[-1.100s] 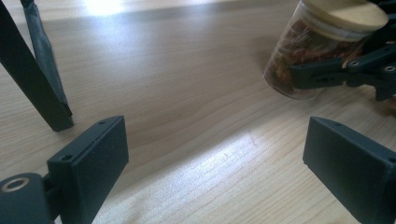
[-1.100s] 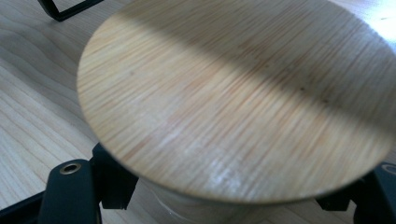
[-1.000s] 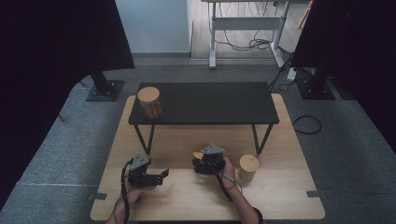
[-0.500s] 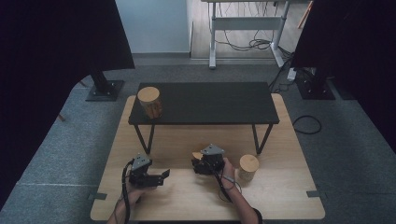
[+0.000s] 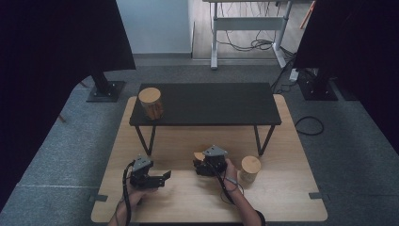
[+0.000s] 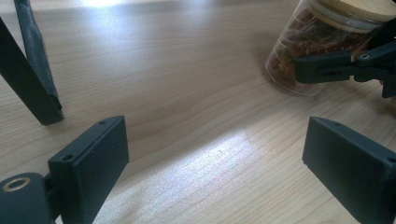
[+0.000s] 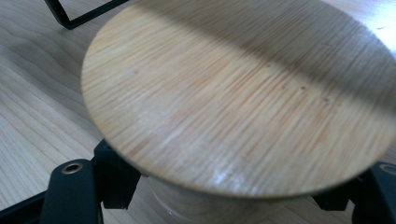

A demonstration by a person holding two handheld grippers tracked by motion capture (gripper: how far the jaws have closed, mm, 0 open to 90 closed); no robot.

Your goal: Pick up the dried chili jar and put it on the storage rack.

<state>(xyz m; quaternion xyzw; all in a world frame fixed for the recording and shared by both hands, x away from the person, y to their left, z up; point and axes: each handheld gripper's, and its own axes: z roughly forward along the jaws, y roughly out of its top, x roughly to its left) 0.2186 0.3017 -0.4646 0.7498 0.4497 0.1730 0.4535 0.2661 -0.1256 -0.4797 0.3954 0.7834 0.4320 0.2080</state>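
The right tool [image 5: 201, 163] is clamped on a small glass jar [image 6: 292, 56] just under its bamboo lid [image 7: 233, 93], 1 jaw on each side of the neck, low in the middle of the high view. The left tool [image 5: 162, 178] sits lower left of it with its jaws wide apart and nothing between them. From here I can't tell whether the jar's base rests on the bench [image 5: 188, 207] or hangs just above it. It looks light, packed with dry reddish stuff, but the glass is hard, smooth and breakable, so I'd say it could slip or crack if squeezed or knocked. The lid overhangs the neck, and that lip seems the sensible place to hold, since it stops the jar sliding down. For room, the black stand [image 5: 211, 101] fills the upper middle of the high view, with a 2nd jar [image 5: 151, 102] at its left end, and its legs come down just above the tools. A 3rd jar [image 5: 250, 170] stands just right of the right hand. The widest open wood lies between the 2 tools and along the bottom edge.
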